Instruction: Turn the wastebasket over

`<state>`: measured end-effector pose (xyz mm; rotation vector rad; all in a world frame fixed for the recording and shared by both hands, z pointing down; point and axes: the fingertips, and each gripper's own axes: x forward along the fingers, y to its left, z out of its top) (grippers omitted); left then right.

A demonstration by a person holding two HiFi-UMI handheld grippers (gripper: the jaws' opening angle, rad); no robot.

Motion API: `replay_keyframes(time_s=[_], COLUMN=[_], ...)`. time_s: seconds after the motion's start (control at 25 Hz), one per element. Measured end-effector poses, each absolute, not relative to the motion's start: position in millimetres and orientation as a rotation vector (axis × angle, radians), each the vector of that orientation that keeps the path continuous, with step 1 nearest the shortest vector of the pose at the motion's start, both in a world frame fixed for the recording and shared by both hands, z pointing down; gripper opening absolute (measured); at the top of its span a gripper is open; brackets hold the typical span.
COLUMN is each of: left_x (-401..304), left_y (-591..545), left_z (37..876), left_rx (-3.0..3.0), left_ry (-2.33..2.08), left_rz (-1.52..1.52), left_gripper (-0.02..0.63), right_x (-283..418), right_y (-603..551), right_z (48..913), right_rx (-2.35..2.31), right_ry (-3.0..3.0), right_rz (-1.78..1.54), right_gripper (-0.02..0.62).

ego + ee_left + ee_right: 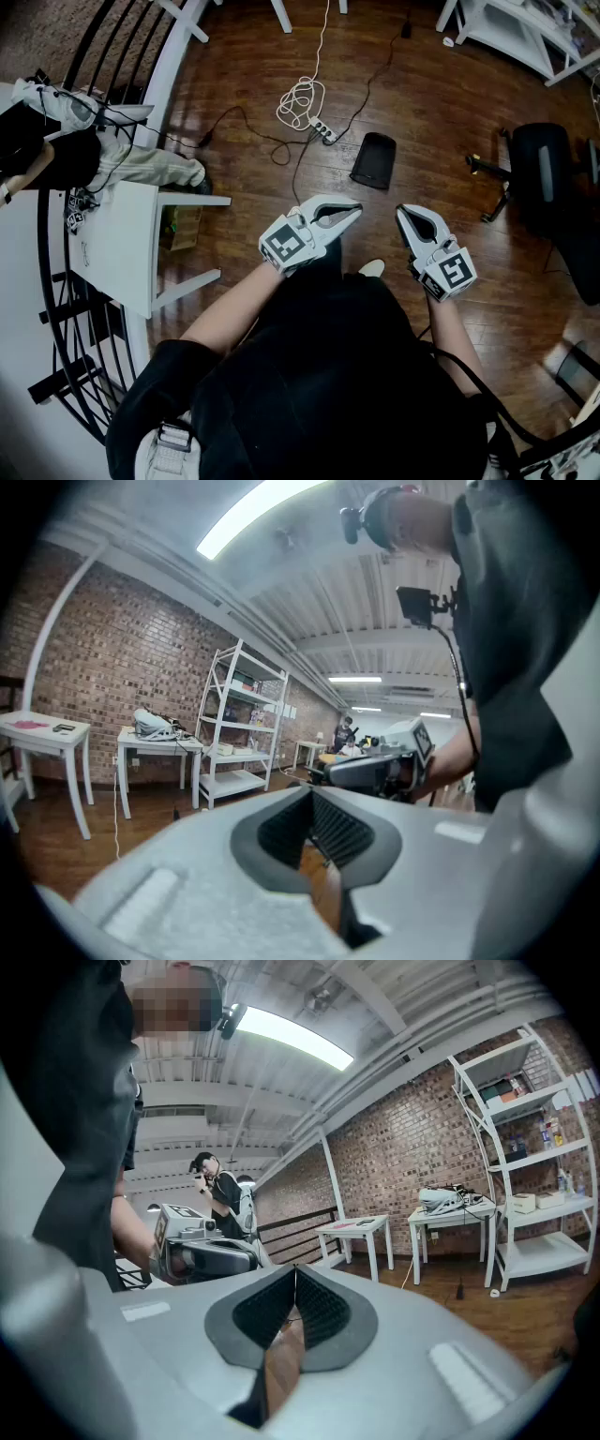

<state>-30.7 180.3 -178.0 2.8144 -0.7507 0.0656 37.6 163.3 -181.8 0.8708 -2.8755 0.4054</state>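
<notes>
Close under the camera, the left gripper point(353, 212) and right gripper point(402, 213) are held side by side, both clenched on nothing, tips meeting. The black wastebasket point(373, 160) lies on the wood floor point(450, 122) beyond them, untouched, near a power strip point(323, 131).

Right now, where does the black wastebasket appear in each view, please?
Head view: the wastebasket is on the wooden floor, just above the picture's centre.
Left gripper view: not in it.
Right gripper view: not in it.
Shared landmark: the white shelf unit, seen in all three views.
</notes>
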Motion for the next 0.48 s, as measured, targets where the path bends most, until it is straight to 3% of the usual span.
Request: replay_keyframes(time_s=[0.28, 0.48], left_x=[-65, -61], left_y=[90, 62], left_z=[-154, -116], left_rx=[2.880, 2.860], left_ry=[-0.674, -0.623], left_rz=[0.133, 0.140], left_gripper=[0.000, 0.000], right_x=[-5, 4], right_y=[67, 28], right_z=[-158, -122], right_rx=[0.975, 1.069], right_ry=[-2.797, -2.743], right_rz=[0.422, 0.371], right_gripper=[0.008, 0.011])
